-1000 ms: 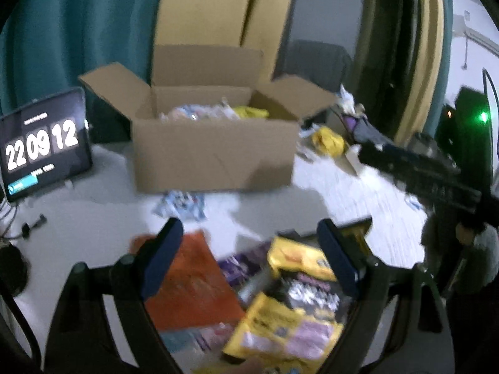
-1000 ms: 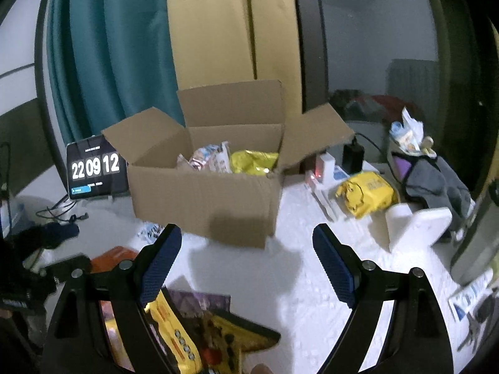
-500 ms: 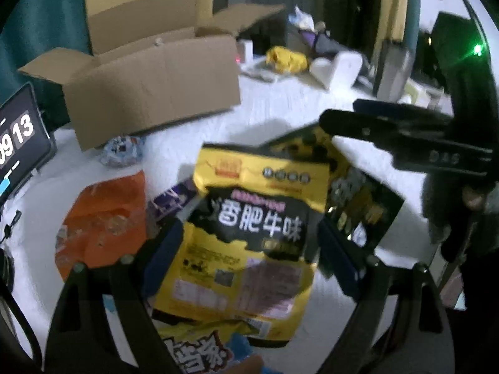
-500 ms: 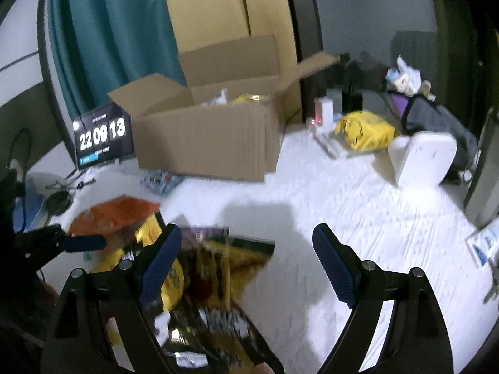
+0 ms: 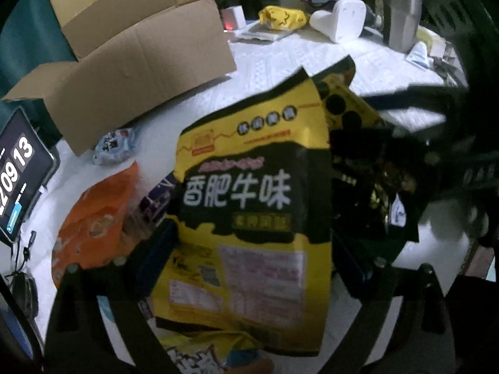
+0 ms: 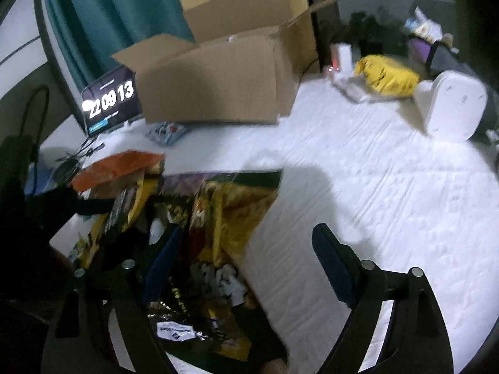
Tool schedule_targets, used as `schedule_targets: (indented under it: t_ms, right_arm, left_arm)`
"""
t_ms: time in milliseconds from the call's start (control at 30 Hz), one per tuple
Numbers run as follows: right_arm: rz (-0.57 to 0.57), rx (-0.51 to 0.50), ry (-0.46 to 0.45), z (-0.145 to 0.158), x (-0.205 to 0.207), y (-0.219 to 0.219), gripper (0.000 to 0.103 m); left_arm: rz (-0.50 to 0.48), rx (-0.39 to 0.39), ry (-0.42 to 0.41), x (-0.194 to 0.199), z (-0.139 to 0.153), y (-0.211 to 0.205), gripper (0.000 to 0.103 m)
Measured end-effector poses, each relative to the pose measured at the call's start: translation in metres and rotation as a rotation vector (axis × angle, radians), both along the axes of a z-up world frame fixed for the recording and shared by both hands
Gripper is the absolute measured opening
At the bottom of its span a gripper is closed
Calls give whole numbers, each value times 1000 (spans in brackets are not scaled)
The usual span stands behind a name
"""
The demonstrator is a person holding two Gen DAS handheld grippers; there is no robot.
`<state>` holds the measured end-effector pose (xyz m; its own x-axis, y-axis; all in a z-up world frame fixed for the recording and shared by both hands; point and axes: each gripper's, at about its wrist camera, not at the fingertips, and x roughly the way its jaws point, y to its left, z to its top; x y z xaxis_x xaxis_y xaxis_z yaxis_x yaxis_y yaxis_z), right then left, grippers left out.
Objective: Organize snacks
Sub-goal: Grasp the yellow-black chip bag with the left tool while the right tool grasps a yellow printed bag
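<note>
A yellow and black snack bag (image 5: 252,205) with white Chinese lettering lies between the fingers of my left gripper (image 5: 249,249), which is open around it, low over the pile. Beside it lie a dark gold snack bag (image 5: 371,180), an orange bag (image 5: 93,218) and a small blue-white packet (image 5: 113,146). My right gripper (image 6: 246,252) is open over the dark gold bag (image 6: 215,224), its left finger above the bag and its right finger over the white cloth. The open cardboard box (image 6: 215,84) stands behind the pile and also shows in the left wrist view (image 5: 140,59).
A tablet clock (image 6: 109,103) leans left of the box, with cables near it. At the back right are a yellow pouch (image 6: 386,74), a white device (image 6: 452,106) and a metal cup (image 5: 400,15). A white cloth (image 6: 374,180) covers the table.
Both grippers have dropped from facing the box down onto the snack pile. The yellow and black bag now fills the space between my left fingers; the right gripper has come down over the dark gold bag.
</note>
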<state>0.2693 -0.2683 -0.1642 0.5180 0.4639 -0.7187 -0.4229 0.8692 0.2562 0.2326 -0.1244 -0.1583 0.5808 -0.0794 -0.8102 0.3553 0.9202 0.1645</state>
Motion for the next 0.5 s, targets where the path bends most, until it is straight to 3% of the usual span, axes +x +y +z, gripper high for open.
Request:
schedule_targets:
  t_ms: [100, 133, 200, 333, 433, 500]
  right_arm:
    - [28, -4, 12, -4, -2, 5, 49]
    - [41, 6, 15, -4, -3, 5, 37]
    - [58, 21, 20, -3, -3, 5, 33]
    - [75, 16, 4, 4, -2, 5, 23]
    - [79, 9, -21, 12, -2, 4, 21]
    - [74, 12, -36, 19, 0, 3, 21]
  left_arm:
    - [-1, -75, 7, -1, 5, 10, 94]
    - [3, -93, 7, -1, 6, 13, 87]
    - [11, -106, 0, -2, 9, 18, 79]
    - [45, -143, -13, 0, 15, 30, 34]
    - [58, -177, -17, 3, 18, 38, 21]
    - [59, -205, -35, 1, 23, 41, 20]
